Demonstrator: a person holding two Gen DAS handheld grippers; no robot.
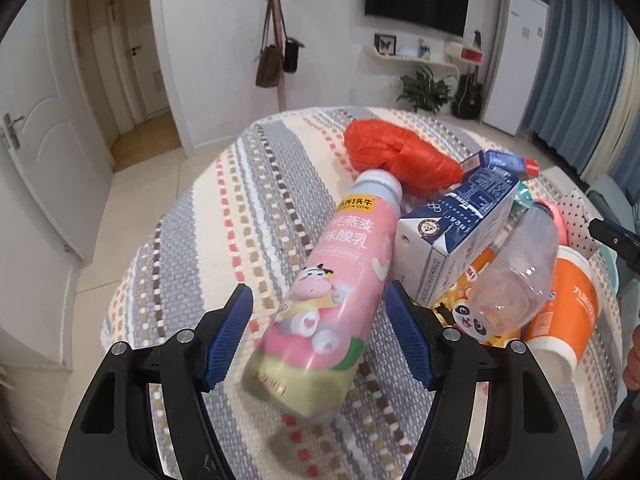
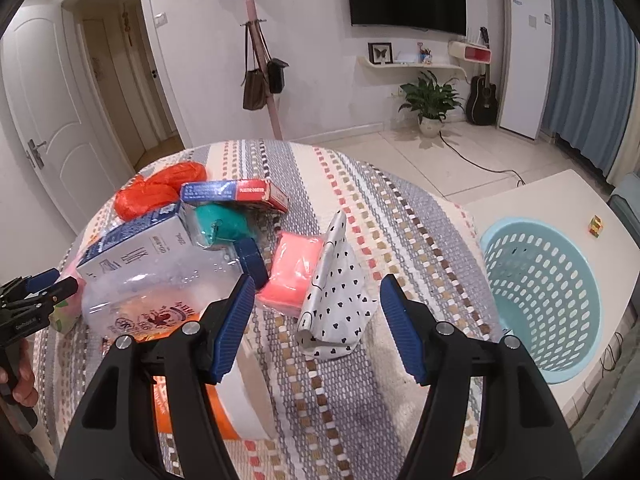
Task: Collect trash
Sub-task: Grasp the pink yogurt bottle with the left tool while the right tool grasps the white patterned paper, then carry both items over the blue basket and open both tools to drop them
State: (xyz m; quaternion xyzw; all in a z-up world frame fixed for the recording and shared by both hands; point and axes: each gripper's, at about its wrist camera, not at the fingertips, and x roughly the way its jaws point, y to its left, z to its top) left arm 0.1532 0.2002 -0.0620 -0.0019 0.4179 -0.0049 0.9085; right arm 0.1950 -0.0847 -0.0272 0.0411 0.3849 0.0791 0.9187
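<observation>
Two claws hang wide open over a bench (image 2: pixel 400 216) with a striped cloth, beside which a blue basket (image 2: pixel 560 364) sits on a lower white surface to the right. Between the spread jaws of the left claw (image 1: pixel 320 336) lies a pink bottle (image 1: pixel 320 296), untouched by either pad, with a blue carton (image 1: pixel 452 232), a clear bottle (image 1: pixel 516 276), an orange cup (image 1: pixel 568 316) and an orange bag (image 1: pixel 396 152) heaped just right of it. Nearer the basket, the right claw (image 2: pixel 318 330) hovers above a heart-print wrapper (image 2: pixel 336 296), with a pink packet (image 2: pixel 292 276) touching the wrapper's left side.

Even indoor light, sharp focus (fisheye-bent, dark-vignetted edges).
</observation>
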